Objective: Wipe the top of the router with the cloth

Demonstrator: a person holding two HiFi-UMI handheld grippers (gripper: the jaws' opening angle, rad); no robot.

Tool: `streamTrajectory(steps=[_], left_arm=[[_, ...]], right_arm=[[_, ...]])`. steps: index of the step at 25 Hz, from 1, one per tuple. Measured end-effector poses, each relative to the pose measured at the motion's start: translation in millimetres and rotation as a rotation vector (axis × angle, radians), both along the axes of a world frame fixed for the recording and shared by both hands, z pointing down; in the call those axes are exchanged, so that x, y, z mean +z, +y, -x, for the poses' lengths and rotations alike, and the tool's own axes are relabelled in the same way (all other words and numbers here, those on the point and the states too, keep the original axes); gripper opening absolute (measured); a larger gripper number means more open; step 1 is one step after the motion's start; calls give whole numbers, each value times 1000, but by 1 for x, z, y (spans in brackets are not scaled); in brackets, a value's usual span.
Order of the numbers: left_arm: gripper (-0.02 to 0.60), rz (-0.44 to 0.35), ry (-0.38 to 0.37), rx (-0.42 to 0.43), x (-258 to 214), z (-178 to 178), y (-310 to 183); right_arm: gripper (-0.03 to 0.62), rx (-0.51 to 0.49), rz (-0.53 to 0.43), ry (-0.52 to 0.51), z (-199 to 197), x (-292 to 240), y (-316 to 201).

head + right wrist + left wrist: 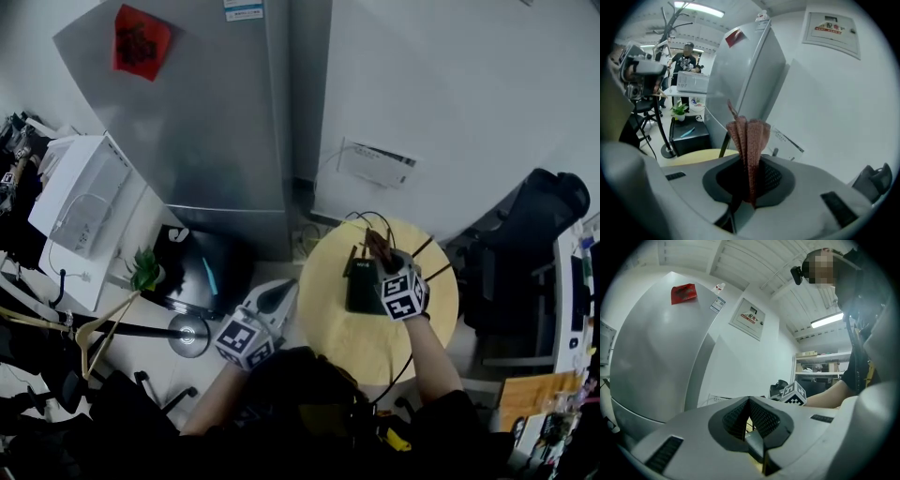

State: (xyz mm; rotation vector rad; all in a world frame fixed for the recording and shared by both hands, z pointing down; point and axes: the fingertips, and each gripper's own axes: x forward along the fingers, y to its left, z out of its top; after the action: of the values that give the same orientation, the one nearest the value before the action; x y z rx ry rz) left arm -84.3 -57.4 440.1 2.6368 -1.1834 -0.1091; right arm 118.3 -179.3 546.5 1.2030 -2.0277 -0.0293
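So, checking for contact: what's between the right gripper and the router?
The cloth, pinched by the right gripper; the head view shows it over the router, near its far edge.

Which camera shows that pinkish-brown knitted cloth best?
The right gripper view: the pinkish-brown knitted cloth fills the middle, bunched upright and clamped in the right tool. The head view shows it only as a small brownish scrap by the black router. The left gripper view does not show it.

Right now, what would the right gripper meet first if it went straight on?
Likely the fridge or the white wall beside it; depth unclear. The cloth in the right gripper would touch first.
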Motion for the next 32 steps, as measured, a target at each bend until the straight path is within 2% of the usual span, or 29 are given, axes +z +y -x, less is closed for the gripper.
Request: streamTrajectory(steps=[4, 10, 17, 24, 29, 32], left_arm=[[-3, 24, -13, 1, 11, -1, -1], [-3, 51, -24, 0, 18, -4, -4], [-3, 70, -45, -29, 19, -1, -14], [-3, 112, -36, -104, 30, 18, -16], [-3, 101, -31, -74, 29, 15, -13], [-3, 92, -36, -82, 27, 14, -14]], right_arm=[[63, -19, 80, 175, -30, 44, 19], [63, 111, 255, 179, -56, 103, 16], [63, 126, 315, 294, -51, 117, -12], [61, 271, 401, 243, -57, 136, -28], [63, 364, 430, 163, -63, 136, -30], [63, 378, 403, 109, -59, 138, -32]])
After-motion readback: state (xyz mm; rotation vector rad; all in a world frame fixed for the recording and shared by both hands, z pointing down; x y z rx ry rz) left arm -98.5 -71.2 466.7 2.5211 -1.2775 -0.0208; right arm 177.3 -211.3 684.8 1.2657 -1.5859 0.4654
